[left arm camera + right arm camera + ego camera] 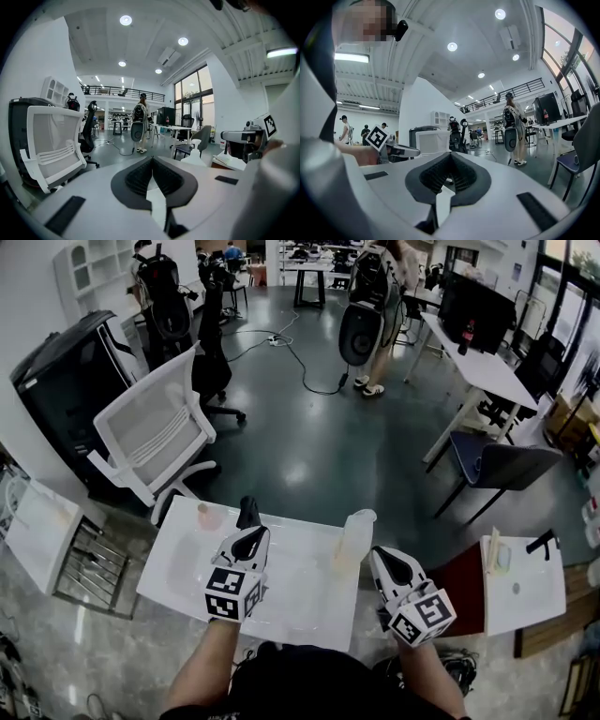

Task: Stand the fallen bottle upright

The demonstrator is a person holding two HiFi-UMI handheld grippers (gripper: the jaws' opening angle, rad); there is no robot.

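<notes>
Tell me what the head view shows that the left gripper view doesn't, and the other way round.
Only the head view: a small pink item on the table, and the marker cube on the left gripper. Only the left gripper view: ceiling lights and a balcony rail. Both: the upright bottle, the white chair, the right gripper and a person with a backpack.

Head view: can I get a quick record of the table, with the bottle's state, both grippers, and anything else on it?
bottle: upright, near the far edge of the white table
left gripper: shut, nothing between its jaws
right gripper: shut, empty, just near side of the bottle
other item: small pinkish object at the far left edge, too blurred to name
task status: bottle already standing
</notes>
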